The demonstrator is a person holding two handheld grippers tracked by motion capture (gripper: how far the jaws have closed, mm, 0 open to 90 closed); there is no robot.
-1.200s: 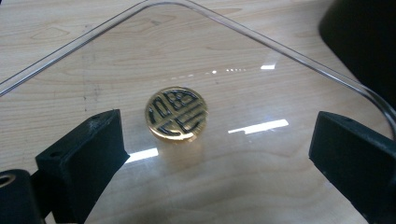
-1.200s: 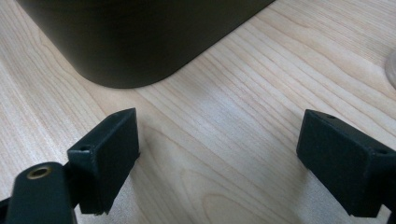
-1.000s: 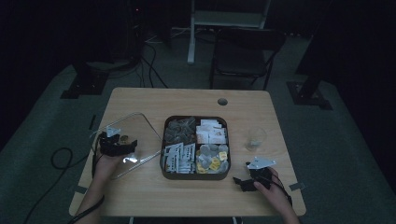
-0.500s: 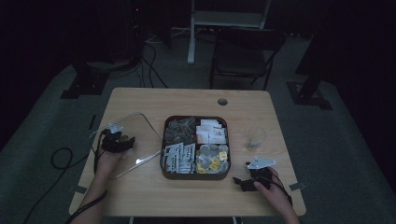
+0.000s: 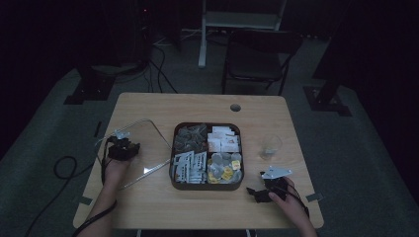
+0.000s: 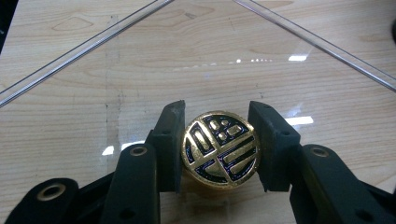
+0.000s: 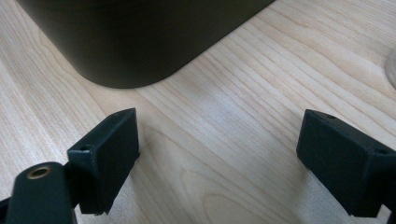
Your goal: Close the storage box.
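Tool (image 7: 219, 163): two black jaws rise from the bottom edge, one at lower left, one at lower right, standing wide apart with nothing between them.
Bench (image 7: 243, 121): pale wood with grain running on a slant; bare in the gap between the jaws.
Box (image 7: 135, 37): dark, with a rounded corner, standing on the bench at the top, just beyond the left jaw and apart from it.
Right edge: a pale blurred rim, too cut off to tell.
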